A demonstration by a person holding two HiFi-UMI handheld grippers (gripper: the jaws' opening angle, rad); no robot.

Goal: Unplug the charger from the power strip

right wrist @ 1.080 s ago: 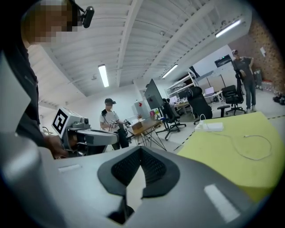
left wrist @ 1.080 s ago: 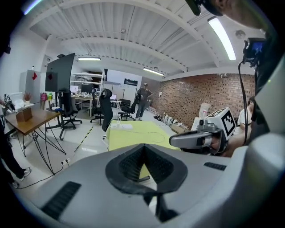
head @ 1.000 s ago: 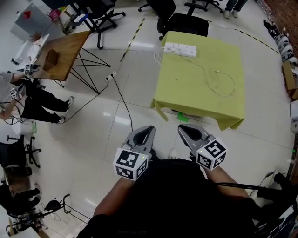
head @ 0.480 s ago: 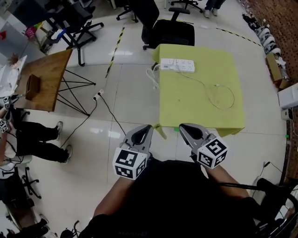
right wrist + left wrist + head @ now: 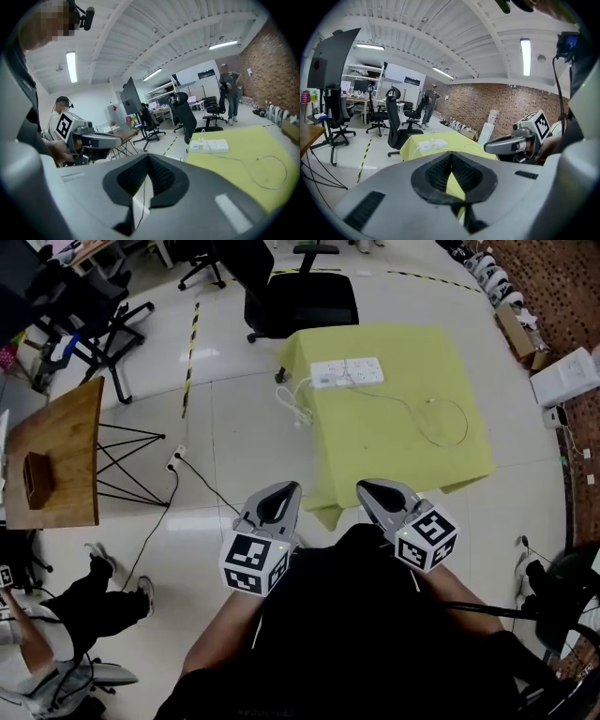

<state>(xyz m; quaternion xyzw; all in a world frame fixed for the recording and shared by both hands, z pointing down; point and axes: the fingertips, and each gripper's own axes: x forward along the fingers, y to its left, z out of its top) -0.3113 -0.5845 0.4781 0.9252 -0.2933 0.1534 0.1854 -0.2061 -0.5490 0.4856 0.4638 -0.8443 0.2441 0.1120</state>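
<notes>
Head view: left gripper (image 5: pixel 292 488) and right gripper (image 5: pixel 365 487) are held side by side in front of the person's black-clad chest, both pointing at the table. Left gripper view: jaws together at the tips, nothing between them. Right gripper view: jaws likewise closed on nothing. Each carries its marker cube at the rear.

Just past the tips stands a square table under a yellow-green cloth (image 5: pixel 375 460); neither gripper touches it.

A thin white charger cable (image 5: pixel 429 401) lies looped on the cloth toward the table's right half, one end free and the other running to the strip. The charger body at the strip is too small to make out.

The white rectangular power strip (image 5: pixel 347 372) lies flat near the table's far edge, well apart from both grippers. Its own white cord drops off the left side of the table.

Beyond the table is a black office chair (image 5: pixel 300 296). To the left are a wooden trestle table (image 5: pixel 56 456) and a black floor cable (image 5: pixel 202 486) on white tiles.
</notes>
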